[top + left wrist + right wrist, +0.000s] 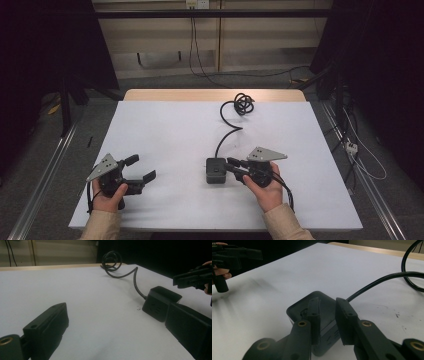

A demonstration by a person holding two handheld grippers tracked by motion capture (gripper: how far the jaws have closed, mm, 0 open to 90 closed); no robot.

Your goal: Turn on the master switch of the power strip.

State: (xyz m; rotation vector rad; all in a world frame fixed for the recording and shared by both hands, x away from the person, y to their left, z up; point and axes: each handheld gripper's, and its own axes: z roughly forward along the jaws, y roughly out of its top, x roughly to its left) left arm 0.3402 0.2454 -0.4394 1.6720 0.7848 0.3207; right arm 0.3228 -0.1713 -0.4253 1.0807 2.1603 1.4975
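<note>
A black cube-shaped socket box (215, 170) lies on the white sheet (170, 130) right of centre. Its black cable (227, 134) runs back to a coil (243, 103) near the far edge. My right gripper (231, 166) is at the box's right side. In the right gripper view its jaws (327, 302) stand narrowly apart over the box (325, 315)'s near corner, and I see no clear press of the pads. My left gripper (142, 167) rests at the front left, wide open and holding nothing. From there the box (160, 302) lies ahead to the right.
A wooden table edge (210, 95) shows past the white sheet at the back. Metal rails (40, 190) run along the floor on both sides, with loose cables (360, 155) at the right. Bare sheet (95, 295) spreads between the two grippers.
</note>
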